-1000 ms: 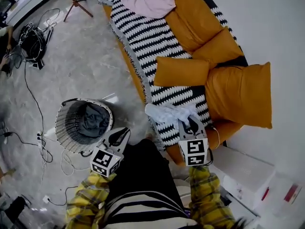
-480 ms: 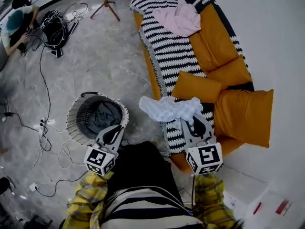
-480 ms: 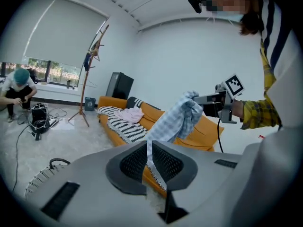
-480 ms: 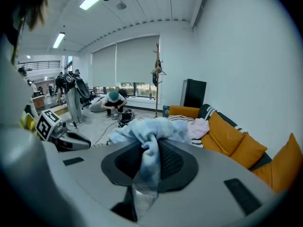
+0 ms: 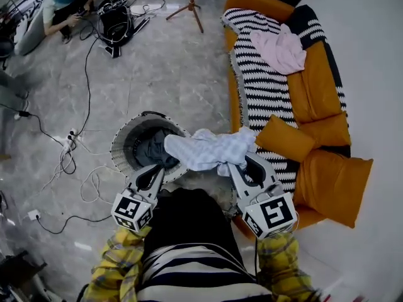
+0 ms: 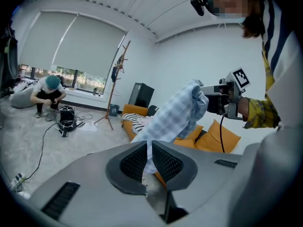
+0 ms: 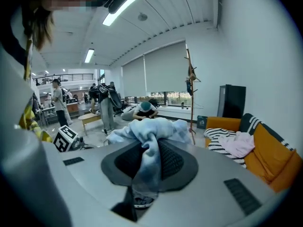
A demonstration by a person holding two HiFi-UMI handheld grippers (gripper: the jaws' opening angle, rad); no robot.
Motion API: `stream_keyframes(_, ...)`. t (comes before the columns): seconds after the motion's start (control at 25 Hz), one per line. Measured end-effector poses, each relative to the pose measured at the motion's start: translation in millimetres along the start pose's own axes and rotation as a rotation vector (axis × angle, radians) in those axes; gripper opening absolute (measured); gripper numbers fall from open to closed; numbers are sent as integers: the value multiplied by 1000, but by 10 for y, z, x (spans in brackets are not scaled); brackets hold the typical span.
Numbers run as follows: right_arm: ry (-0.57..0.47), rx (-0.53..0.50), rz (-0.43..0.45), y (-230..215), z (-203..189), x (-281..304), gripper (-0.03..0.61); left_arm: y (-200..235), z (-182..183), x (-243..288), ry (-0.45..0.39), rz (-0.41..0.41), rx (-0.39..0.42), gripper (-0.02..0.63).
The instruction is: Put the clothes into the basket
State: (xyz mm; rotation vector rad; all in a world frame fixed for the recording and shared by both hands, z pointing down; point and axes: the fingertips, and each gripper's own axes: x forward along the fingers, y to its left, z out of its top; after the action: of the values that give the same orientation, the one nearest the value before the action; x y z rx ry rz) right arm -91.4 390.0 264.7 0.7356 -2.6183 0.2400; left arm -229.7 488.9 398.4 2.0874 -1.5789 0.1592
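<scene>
Hanging closed and empty by the near rim of the basket (image 5: 119, 150), the left hand-held gripper (image 5: 155, 173) points toward the dark garment (image 5: 148, 151) inside. The pale blue checked cloth (image 5: 204, 148) droops above the basket's right edge, clamped in the right hand-held gripper (image 5: 239, 163). Far right, a pink garment (image 5: 278, 50) lies on the orange sofa (image 5: 315, 93).

- The basket (image 5: 119, 150) is open on top, with dark clothes (image 5: 151, 151) inside.
- A light blue cloth (image 5: 208, 150) hangs over its right rim.
- The orange sofa (image 5: 313, 88) stands close on the right.
- Cables (image 5: 66, 162) lie on the floor (image 5: 170, 74) to the left; behind the basket the floor is bare.
</scene>
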Motion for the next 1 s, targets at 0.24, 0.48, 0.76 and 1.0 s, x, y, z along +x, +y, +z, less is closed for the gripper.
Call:
stream_keyframes(0.24, 50, -29, 169, 596, -160, 574, 92, 371, -95, -362, -26, 115, -48, 35)
stream_keyframes(0.48, 145, -62, 289, 1096, -667, 1148, 94, 683, -308, -595, -26, 198, -97, 35)
stream_keyframes(0.76, 293, -102, 368, 1399, -1421, 1647, 96, 929, -559, -674, 4, 252, -143, 35)
stream_keyframes(1.0, 383, -171, 389, 1561, -1766, 1837, 107, 1071, -636, -679, 11, 275, -163, 35)
